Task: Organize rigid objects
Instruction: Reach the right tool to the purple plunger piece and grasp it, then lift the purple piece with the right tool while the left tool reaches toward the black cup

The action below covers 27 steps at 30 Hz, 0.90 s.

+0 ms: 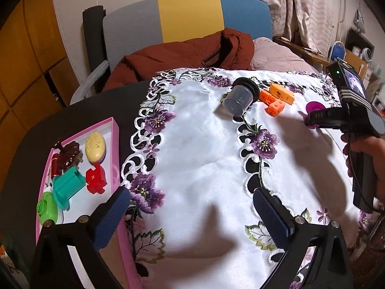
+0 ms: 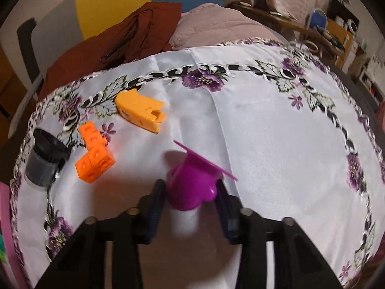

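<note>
My right gripper is shut on a purple plastic mould with a flat flange, just above the white embroidered cloth. It also shows in the left wrist view, partly hidden by the right gripper. My left gripper is open and empty over the cloth, beside a pink tray. The tray holds a yellow oval, a red piece, a teal mould, a green piece and a brown figure. A dark jar lies on its side.
Orange cube blocks and a yellow-orange block lie on the cloth left of the purple mould, near the jar. A brown jacket lies on a chair behind the table.
</note>
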Motion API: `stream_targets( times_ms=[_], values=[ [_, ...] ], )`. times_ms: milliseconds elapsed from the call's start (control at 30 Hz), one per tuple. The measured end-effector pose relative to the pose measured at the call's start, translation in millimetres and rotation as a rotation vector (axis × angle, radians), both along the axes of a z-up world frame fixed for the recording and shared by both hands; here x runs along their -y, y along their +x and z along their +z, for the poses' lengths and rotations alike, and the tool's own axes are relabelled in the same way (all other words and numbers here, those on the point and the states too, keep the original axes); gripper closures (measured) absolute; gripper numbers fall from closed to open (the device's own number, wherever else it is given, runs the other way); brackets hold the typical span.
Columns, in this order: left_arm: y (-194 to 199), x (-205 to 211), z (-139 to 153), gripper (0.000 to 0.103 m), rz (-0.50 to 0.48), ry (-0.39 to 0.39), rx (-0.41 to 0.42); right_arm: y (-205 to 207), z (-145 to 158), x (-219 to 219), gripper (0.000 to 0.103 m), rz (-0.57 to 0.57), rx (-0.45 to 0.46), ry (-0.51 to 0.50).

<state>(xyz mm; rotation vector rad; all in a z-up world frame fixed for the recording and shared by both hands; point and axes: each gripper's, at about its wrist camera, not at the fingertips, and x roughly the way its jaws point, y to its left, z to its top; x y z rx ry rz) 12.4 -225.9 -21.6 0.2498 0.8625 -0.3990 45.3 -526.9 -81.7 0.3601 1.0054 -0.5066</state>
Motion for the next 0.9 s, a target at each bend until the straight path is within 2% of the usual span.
stream_targets(
  times_ms=[67,300,533,733,833,900],
  values=[
    [4,3,1,0.000,-0.001,-0.009,-0.006,-1,0,1,0.073,-0.005,0.008,0.022],
    [22,22,3,0.000,-0.016,-0.020,-0.017,-9,7,10,0.074,-0.025,0.053,0.105],
    [48,48,-2,0.000,-0.042,-0.035,-0.043,-14,18,15,0.074,-0.035,0.107,0.145],
    [64,73,-4,0.000,-0.080,0.019,-0.001,-14,19,14,0.074,-0.029,0.114,0.154],
    [76,80,-4,0.000,-0.074,0.012,0.006,-16,25,13,0.084,-0.017,0.130,0.156],
    [87,85,-6,0.000,-0.070,-0.001,-0.002,-16,28,8,0.086,0.003,0.138,0.154]
  ],
)
